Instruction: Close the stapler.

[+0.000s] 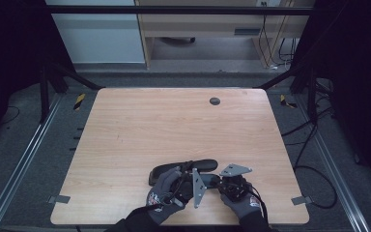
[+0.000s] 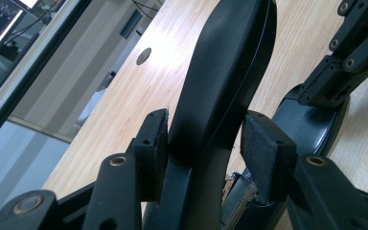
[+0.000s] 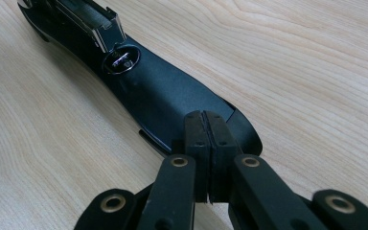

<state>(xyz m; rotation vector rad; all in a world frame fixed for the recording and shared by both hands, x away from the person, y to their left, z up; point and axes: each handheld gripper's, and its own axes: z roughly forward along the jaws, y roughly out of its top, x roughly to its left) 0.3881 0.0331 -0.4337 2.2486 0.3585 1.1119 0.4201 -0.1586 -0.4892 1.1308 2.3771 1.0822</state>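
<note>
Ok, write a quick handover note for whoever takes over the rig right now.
Left gripper: open, jaws either side of the raised top arm of the black stapler; one pad looks close to it, the other stands clear.
Right gripper: jaws shut, pressing on the stapler's base end.
Stapler lies near the front edge of the table, swung open.
Done: stapler opened.
Left: probably grip the arm, then load or close it.

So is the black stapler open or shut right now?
Open. The black stapler's upper arm is swung up between the left tool's pads, while its base lies flat on the wooden table, metal magazine exposed.
</note>
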